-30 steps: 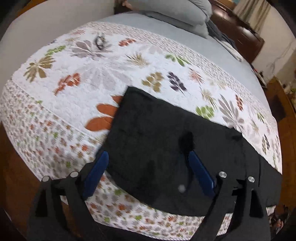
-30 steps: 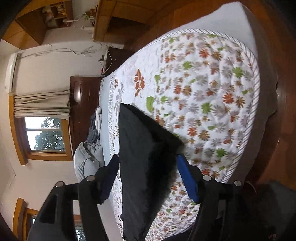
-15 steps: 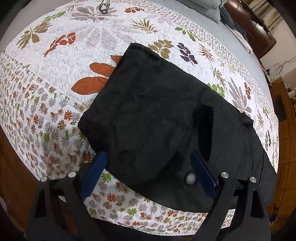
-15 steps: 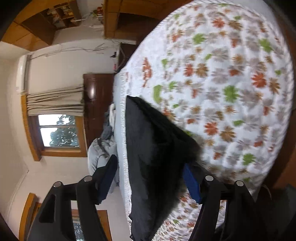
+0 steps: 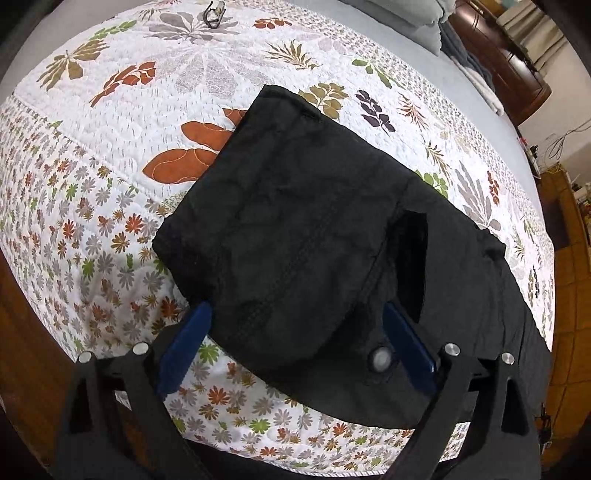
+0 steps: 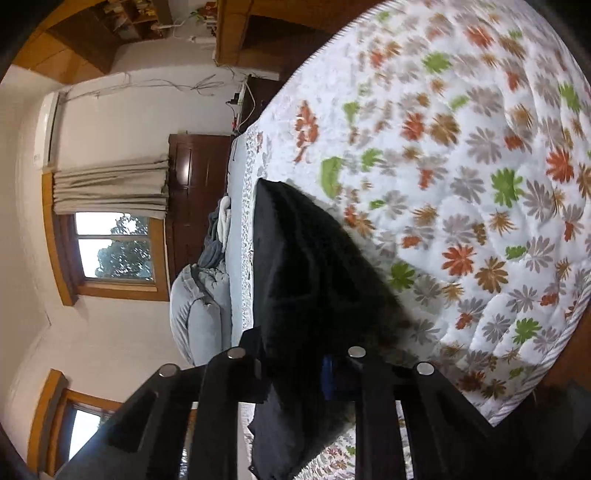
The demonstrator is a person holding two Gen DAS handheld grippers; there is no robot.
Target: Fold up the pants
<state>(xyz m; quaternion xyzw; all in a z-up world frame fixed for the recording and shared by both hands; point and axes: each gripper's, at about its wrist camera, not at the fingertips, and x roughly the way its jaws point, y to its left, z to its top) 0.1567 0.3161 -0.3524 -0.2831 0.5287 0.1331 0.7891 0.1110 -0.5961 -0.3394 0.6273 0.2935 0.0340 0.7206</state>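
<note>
Right claw (image 6: 295,365) now closed on pants (image 5: 306,236) — left claw (image 5: 295,336) spread.

Pants on the bed, near its foot edge

The pants (image 5: 303,236) lie on the quilt (image 5: 110,206), folded part on top; pillows (image 5: 413,18) lie behind at the far end; the left hand-held gripper (image 5: 295,332) straddles the pants' near edge.

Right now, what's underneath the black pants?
The black pants lie on the flowered quilt covering the bed. An orange leaf print disappears under their edge. Whatever else lies beneath is covered.
</note>
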